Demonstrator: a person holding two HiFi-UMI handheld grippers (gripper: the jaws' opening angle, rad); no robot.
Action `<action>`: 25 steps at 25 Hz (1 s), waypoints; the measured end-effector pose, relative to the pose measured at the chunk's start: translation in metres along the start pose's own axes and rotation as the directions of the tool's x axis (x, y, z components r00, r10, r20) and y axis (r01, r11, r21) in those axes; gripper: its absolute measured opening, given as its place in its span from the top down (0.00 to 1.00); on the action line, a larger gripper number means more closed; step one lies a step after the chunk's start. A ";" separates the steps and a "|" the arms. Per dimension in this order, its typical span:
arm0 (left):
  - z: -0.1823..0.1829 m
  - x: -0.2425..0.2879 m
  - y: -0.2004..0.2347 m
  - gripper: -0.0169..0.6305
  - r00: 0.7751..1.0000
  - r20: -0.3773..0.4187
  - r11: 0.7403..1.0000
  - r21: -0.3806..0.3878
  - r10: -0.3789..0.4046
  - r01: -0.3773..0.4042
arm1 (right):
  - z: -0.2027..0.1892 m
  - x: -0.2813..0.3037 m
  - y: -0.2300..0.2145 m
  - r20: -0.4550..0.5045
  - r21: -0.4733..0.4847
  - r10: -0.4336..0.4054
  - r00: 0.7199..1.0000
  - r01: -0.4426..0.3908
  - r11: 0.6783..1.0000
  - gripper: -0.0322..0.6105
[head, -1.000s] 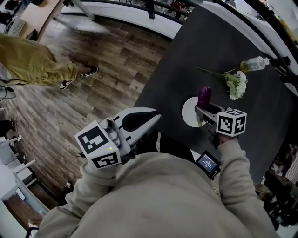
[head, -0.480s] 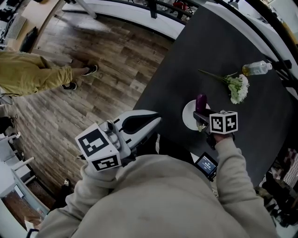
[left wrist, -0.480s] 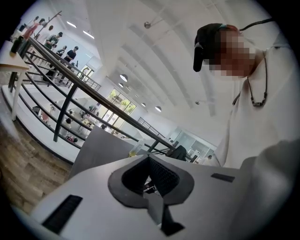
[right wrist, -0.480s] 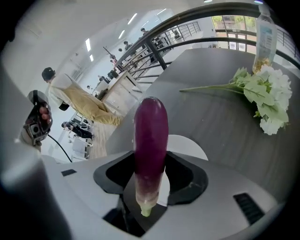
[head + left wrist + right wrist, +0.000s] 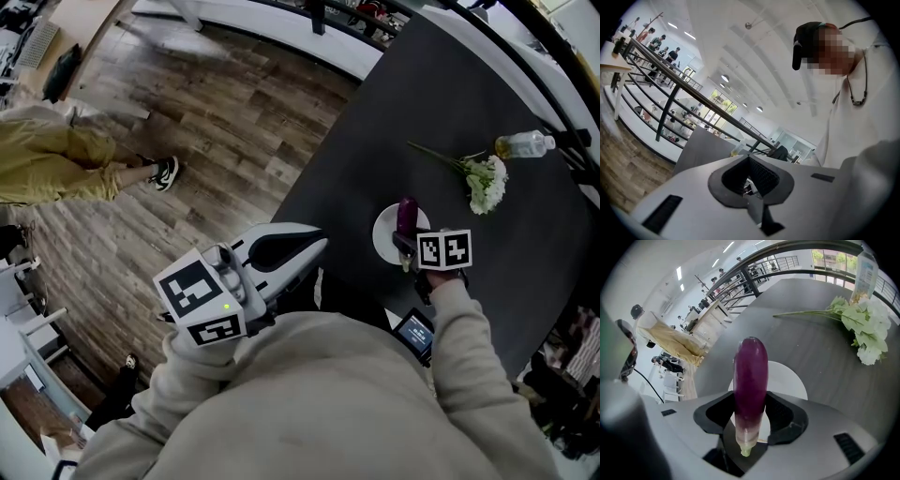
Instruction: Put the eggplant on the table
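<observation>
Right hand-held gripper [image 5: 750, 417] clamped snugly on the eggplant [image 5: 750, 373], gripping it low down near the pale stem end. Carried lengthwise along the jaws, with the purple tip pointing straight ahead, away from the hand and toward the far side of the dark counter [image 5: 820, 333].

From the head view: right hand-held gripper [image 5: 406, 246] low over the near part of the counter [image 5: 450, 103], with the eggplant [image 5: 407, 216] poking out across a white plate [image 5: 384, 234]. Impossible to say whether resting on the plate or held just above it.

Farther off to the right, a bunch of white flowers [image 5: 487, 180] and a clear bottle [image 5: 525, 144], both well apart from the plate. Bare counter all around the plate, widest on the far and left sides.

Left hand-held gripper [image 5: 305, 248] closed on nothing, tipped upward off the near left edge of the counter, beside the wood floor [image 5: 187, 112]. Plainly the farther of the two from the job.

Likely next: sliding the eggplant forward along its own long axis, past the plate rim, laying it flat on bare counter, then parting the jaws. Worth watching for a roll once freed.
</observation>
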State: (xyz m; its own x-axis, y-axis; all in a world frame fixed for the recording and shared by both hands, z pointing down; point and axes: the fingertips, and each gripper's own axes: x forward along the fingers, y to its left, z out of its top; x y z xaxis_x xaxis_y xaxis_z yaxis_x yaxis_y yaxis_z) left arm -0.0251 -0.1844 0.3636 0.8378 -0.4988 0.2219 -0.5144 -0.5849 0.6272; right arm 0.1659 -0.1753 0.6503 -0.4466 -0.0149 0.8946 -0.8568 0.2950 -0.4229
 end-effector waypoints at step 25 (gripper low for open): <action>-0.012 0.003 -0.003 0.97 0.999 -0.049 0.999 0.038 0.004 -0.002 | -0.017 0.012 -0.007 -0.089 0.025 0.032 0.995 -0.030 0.999 0.62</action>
State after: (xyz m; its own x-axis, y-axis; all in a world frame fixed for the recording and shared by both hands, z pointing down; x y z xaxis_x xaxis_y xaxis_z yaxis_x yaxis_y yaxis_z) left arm -0.0190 -0.1764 0.3707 0.8438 -0.4690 0.2608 -0.5226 -0.6080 0.5976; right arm 0.1706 -0.1616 0.6666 -0.4492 0.0801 0.8898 -0.8492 0.2712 -0.4531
